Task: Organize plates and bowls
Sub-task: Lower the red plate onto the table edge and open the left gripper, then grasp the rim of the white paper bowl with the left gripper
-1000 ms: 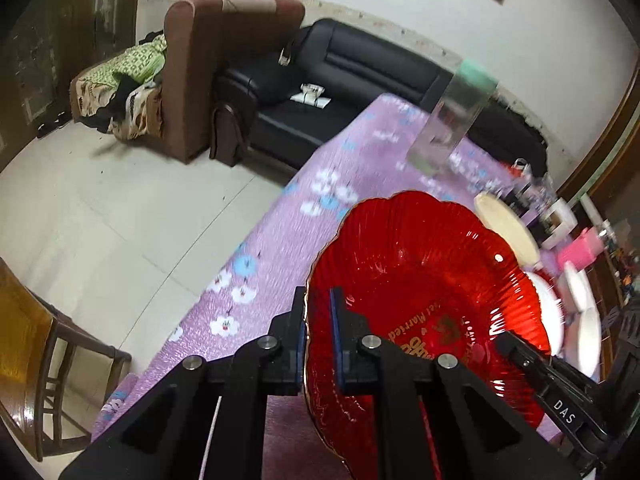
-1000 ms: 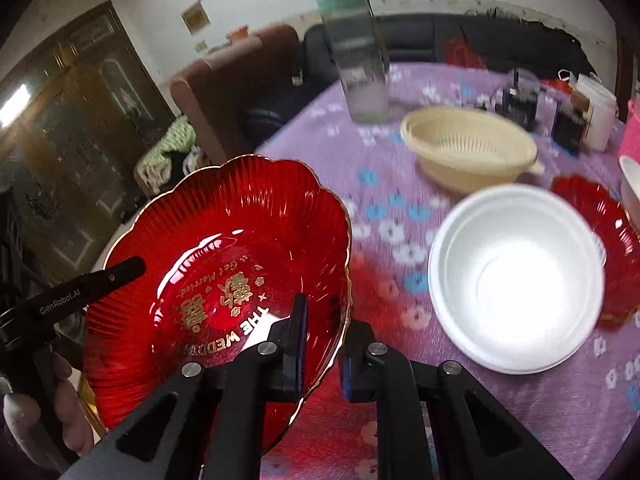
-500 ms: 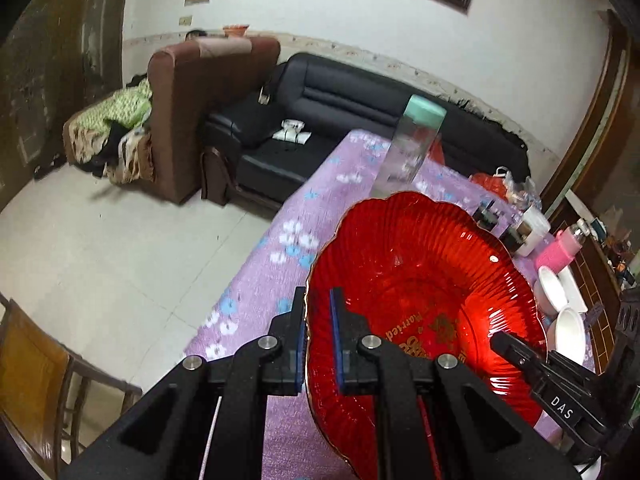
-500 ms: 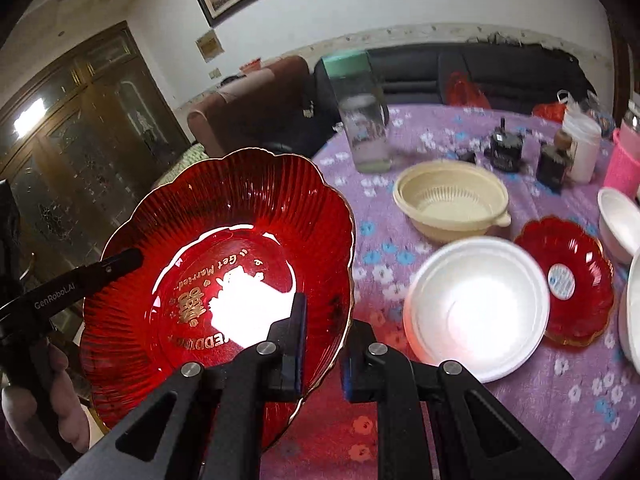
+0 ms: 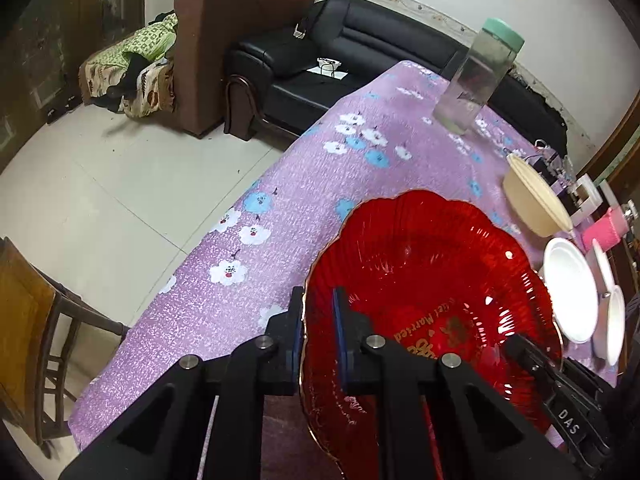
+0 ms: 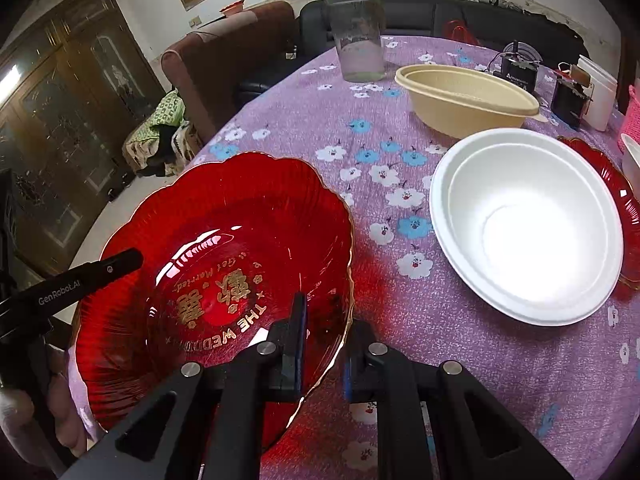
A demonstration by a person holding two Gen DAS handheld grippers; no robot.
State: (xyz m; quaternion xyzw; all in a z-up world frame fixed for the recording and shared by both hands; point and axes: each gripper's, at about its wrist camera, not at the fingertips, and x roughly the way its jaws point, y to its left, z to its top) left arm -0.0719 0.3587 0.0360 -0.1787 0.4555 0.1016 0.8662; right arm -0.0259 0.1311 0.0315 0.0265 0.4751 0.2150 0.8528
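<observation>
A large red scalloped glass bowl (image 5: 420,280) with gold lettering hangs just above the purple flowered tablecloth (image 5: 280,248), near the table's front left edge. My left gripper (image 5: 317,320) clamps its left rim between the pads, and its jaws are opening slightly. In the right wrist view the same bowl (image 6: 224,240) has its right rim pinched by my right gripper (image 6: 324,340), which is shut on it. One of the left gripper's fingers (image 6: 100,268) shows across the bowl. A white bowl (image 6: 528,224) sits to the right on the cloth.
A beige strainer bowl (image 6: 468,100) stands behind the white bowl, and a small red plate (image 6: 628,216) lies at the right edge. A tall clear jar (image 6: 356,28) is at the back. Boxes and a pink cup crowd the far right. A wooden chair (image 5: 28,320) stands left of the table.
Half a second ago both grippers held the bowl higher. It has since come down close to the cloth, and the left pads stand a touch wider apart.
</observation>
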